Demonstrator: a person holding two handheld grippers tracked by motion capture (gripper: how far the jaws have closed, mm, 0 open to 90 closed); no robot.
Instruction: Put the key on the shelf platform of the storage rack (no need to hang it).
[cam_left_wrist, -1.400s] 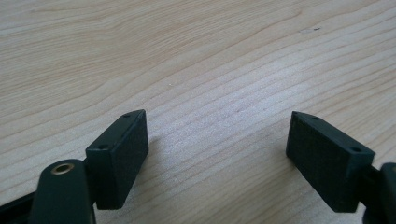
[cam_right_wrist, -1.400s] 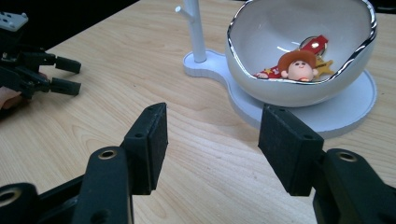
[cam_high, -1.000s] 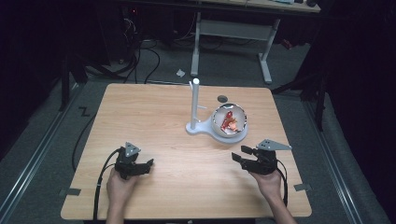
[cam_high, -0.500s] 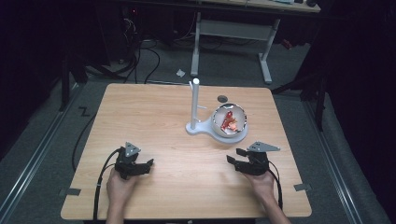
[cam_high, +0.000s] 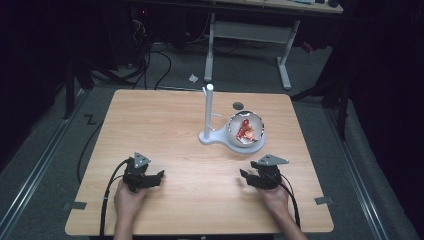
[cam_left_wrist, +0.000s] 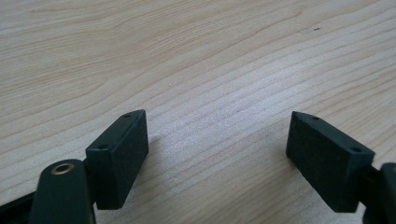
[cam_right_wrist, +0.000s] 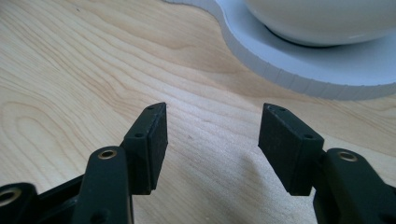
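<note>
Both grippers sat low near the front edge of the table (cam_high: 165, 125), and neither had taken hold of anything. The left gripper (cam_high: 156, 177) rested toward the front left corner with its jaws spread wide over bare wood. The right gripper (cam_high: 246, 176) was toward the front right, its jaws parted a little less and likewise empty. The bowl (cam_high: 245, 127), with something red and crumpled inside, stood on the round end of a white stand (cam_high: 256, 147) right of the tabletop's centre, toward the back; a thin post (cam_high: 208, 112) rose from the stand's other end. In the right gripper view the stand's rim (cam_right_wrist: 299, 65) lay just ahead of the jaws. This looked like the approach. The next move probably called for the right gripper to rise over the bowl's rim and reach down for the red thing.
</note>
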